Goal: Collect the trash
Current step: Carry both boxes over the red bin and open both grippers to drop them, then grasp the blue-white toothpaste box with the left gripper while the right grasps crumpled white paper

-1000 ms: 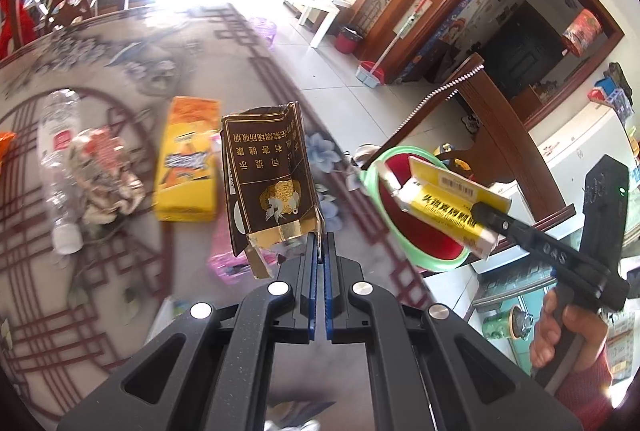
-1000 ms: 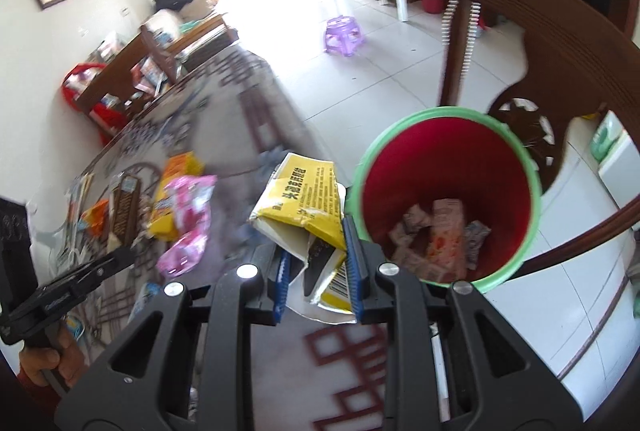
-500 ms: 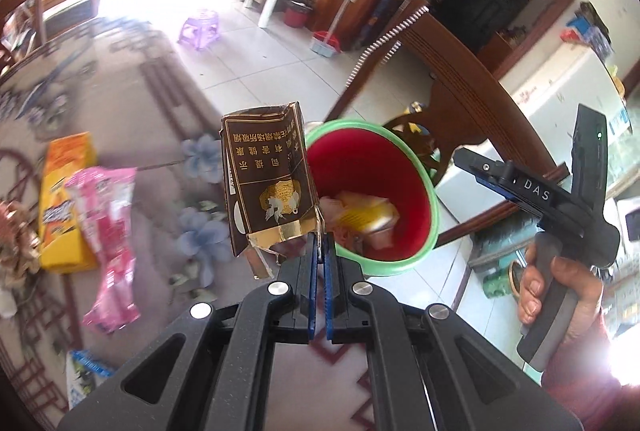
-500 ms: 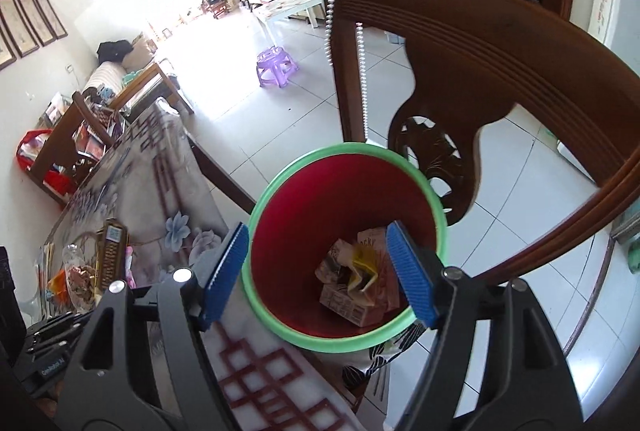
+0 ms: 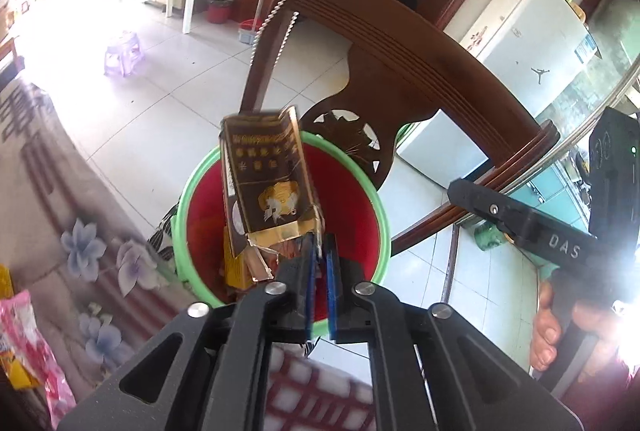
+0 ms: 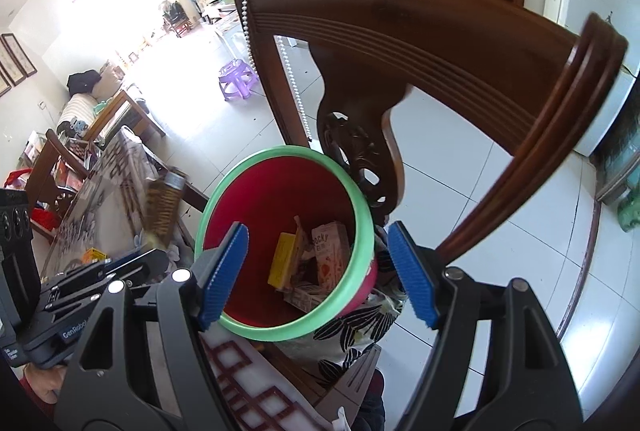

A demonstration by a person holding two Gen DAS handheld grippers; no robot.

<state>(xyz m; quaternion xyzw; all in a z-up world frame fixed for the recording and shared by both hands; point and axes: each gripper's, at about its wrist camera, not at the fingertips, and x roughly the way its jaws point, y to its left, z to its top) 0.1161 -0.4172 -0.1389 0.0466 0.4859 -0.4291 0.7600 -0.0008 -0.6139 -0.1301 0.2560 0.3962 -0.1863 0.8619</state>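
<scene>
My left gripper (image 5: pixel 318 263) is shut on the torn lower flap of a brown carton (image 5: pixel 268 187), which stands upright over the mouth of the red bin (image 5: pixel 182 199) with its green rim. From the right wrist view the same carton (image 6: pixel 162 207) is a blur left of the bin (image 6: pixel 280 153). My right gripper (image 6: pixel 318 271) hangs open above the bin with nothing between its blue pads (image 6: pixel 224 271). A yellow packet (image 6: pixel 282 259) and a Pocky box (image 6: pixel 330 255) lie inside. A hand (image 5: pixel 548 331) holds the right gripper (image 5: pixel 520 227).
A carved wooden chair (image 5: pixel 400 51) stands right behind the bin. The table with its floral cloth (image 5: pixel 80 243) borders the bin on the left, with a pink wrapper (image 5: pixel 24 343) at its edge. A purple stool (image 5: pixel 124 53) and a white fridge (image 5: pixel 532 27) stand farther off.
The right gripper opened and dropped its yellow packet into the bin. The left gripper carried the brown carton from over the table to above the bin.
</scene>
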